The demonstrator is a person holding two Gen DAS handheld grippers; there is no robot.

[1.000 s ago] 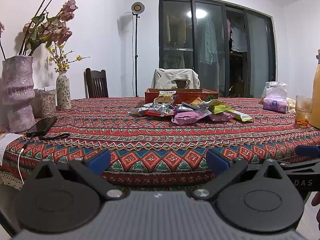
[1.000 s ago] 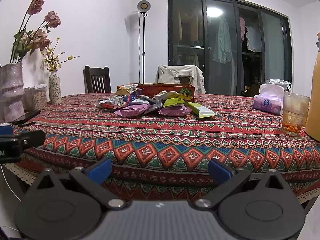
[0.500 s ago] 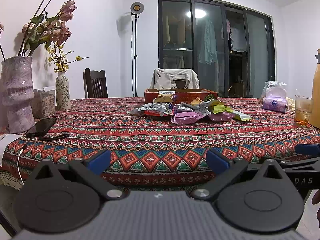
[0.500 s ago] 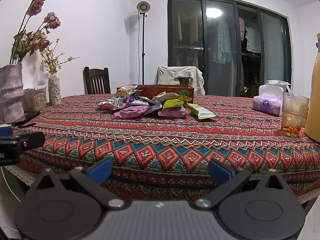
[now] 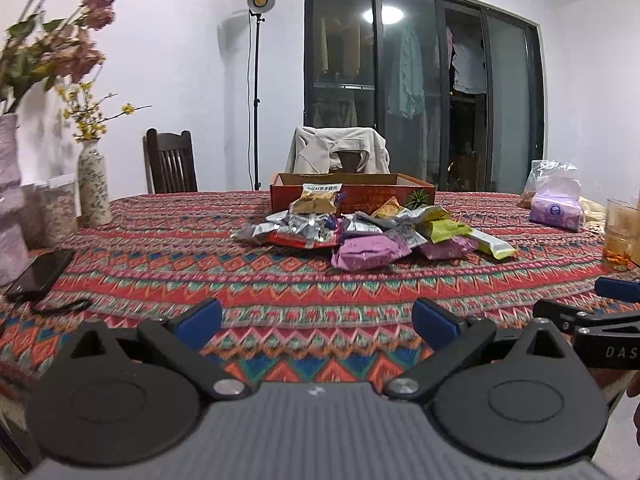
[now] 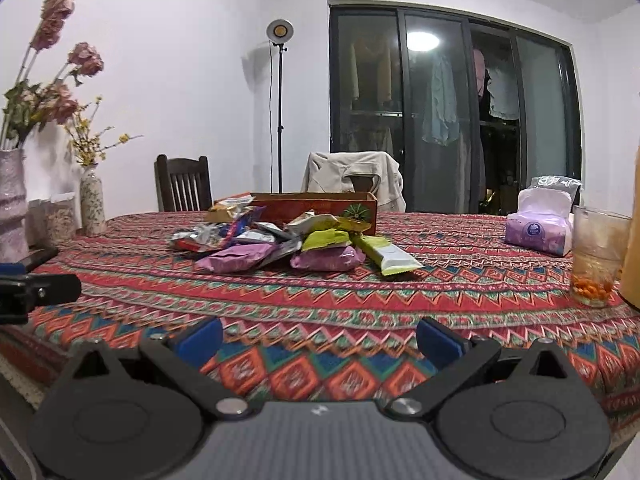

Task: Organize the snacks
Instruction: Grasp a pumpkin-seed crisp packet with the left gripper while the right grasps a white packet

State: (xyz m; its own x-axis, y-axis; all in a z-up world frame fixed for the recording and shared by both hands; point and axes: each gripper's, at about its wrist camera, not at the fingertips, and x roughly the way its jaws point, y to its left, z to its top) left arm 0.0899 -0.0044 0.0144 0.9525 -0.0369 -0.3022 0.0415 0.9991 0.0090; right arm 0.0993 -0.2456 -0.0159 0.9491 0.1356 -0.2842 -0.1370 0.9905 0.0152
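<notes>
The left hand-held gripper (image 5: 316, 322) hangs low over the near edge of the desk (image 5: 280, 284), which wears a red, green and blue zigzag cloth, and its two blue-tipped fingers (image 5: 199, 317) are spread wide with nothing between them. The right hand-held gripper (image 6: 319, 335) is the same, released and empty, over the same near edge. The pile of shiny snack packets (image 5: 360, 232) lies in the middle of the desk, well apart from both hand-held grippers, just in front of the low red cardboard box (image 5: 354, 192). One brown and white snack packet (image 5: 318, 198) leans against the front wall of the box. The left view shows a flat black phone (image 5: 40, 272) with a dark cord near the left edge of the desk, and a bit of the right hand-held gripper poking in at the right side. The right view shows the long green and white bar packet (image 6: 386, 254) lying clear at the right end of the pile, and the two purple pouches (image 6: 240, 258) at the front of it. It also shows the whole clear glass (image 6: 598, 254) with orange bits at the bottom, and the purple tissue pack (image 6: 536, 228) beside it; the left view cuts the glass off at its edge. Both views show the tall speckled vase (image 5: 94, 188) with yellow flowers at the left and a dark wooden chair (image 6: 183, 184) behind the desk.
</notes>
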